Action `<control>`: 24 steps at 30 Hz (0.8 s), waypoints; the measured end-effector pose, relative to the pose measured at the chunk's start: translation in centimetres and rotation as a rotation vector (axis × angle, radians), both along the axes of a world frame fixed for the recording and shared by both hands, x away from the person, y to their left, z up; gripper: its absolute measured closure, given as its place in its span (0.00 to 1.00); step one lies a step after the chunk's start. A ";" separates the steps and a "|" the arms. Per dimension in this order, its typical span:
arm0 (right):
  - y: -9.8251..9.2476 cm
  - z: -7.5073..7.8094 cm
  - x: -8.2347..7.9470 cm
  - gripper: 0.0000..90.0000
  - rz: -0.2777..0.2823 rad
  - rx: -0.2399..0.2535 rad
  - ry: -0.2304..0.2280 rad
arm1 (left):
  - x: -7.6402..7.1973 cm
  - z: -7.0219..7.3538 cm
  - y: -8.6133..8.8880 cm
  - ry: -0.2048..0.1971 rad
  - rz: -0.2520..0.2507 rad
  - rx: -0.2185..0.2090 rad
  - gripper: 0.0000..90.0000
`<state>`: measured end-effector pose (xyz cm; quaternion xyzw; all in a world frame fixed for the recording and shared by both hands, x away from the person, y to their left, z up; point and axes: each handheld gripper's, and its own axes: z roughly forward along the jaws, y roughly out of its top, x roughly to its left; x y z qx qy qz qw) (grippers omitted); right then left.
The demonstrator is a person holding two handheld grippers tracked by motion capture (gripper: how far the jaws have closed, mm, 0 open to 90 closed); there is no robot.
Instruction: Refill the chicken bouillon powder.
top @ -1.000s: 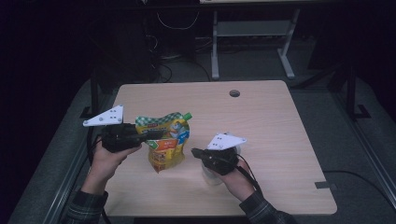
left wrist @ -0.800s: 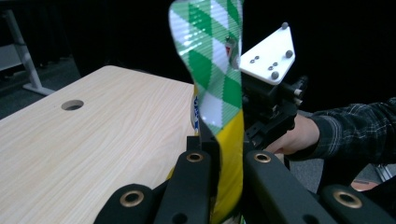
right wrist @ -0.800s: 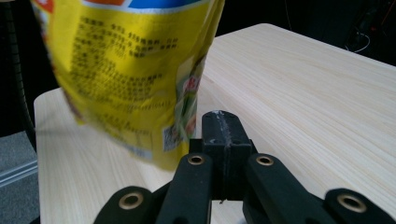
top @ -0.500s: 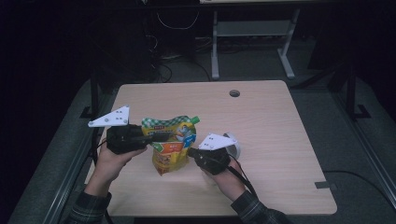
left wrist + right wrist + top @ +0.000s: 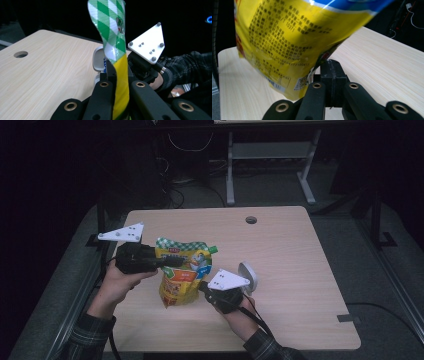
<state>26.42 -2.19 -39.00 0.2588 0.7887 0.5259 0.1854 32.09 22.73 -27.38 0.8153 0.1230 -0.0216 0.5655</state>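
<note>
You pinch the pouch (image 5: pixel 184 276) with both grippers, left (image 5: pixel 167 262) on its side edge, right (image 5: pixel 202 286) near a corner; pulling apart could tear it.

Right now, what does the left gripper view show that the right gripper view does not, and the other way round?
The left gripper view alone shows the pouch's green-and-white checked top edge edge-on, pinched in the left gripper, with the right gripper's grey plate, a plaid sleeve, a white lidded container and the table's cable hole beyond. The right gripper view alone shows the pouch's yellow back panel with black print and a barcode, its lower corner clamped in the right gripper. Both share the spouted pouch and the pale wooden table.
</note>
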 end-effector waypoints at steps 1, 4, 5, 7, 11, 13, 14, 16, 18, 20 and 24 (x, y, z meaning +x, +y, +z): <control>0.2 0.0 -0.1 1.00 -0.001 -0.006 0.000 | 0.1 0.1 -0.1 0.002 -0.007 0.010 1.00; 0.7 -0.1 -0.3 1.00 -0.003 -0.017 0.001 | 0.4 0.5 -0.4 0.011 -0.017 0.036 1.00; 0.8 -0.1 -0.3 1.00 -0.003 -0.021 -0.002 | 0.6 0.7 -0.5 0.011 -0.024 0.045 1.00; 1.0 0.0 -0.3 1.00 -0.005 -0.020 -0.004 | 0.7 1.0 -0.6 0.016 -0.031 0.051 1.00; 1.4 0.1 -0.5 1.00 -0.009 -0.023 -0.021 | 0.7 1.4 -0.8 0.015 -0.036 0.066 1.00; 1.7 0.1 -0.5 1.00 -0.007 -0.020 -0.017 | 0.7 1.6 -0.9 0.018 -0.038 0.073 1.00; 1.8 0.0 -0.6 1.00 -0.007 -0.018 -0.017 | 0.8 1.6 -1.0 0.020 -0.037 0.076 1.00; 2.1 0.0 -0.6 1.00 -0.004 -0.018 -0.018 | 0.9 1.7 -1.1 0.021 -0.043 0.087 1.00; 2.4 -0.2 -0.7 1.00 0.000 -0.015 -0.018 | 1.0 1.7 -1.3 0.023 -0.044 0.097 1.00; 2.7 -0.2 -0.7 1.00 -0.001 -0.017 -0.023 | 1.1 1.7 -1.4 0.027 -0.046 0.104 1.00; 3.0 -0.4 -0.8 1.00 -0.003 -0.010 -0.030 | 1.4 1.8 -1.7 0.037 -0.040 0.117 1.00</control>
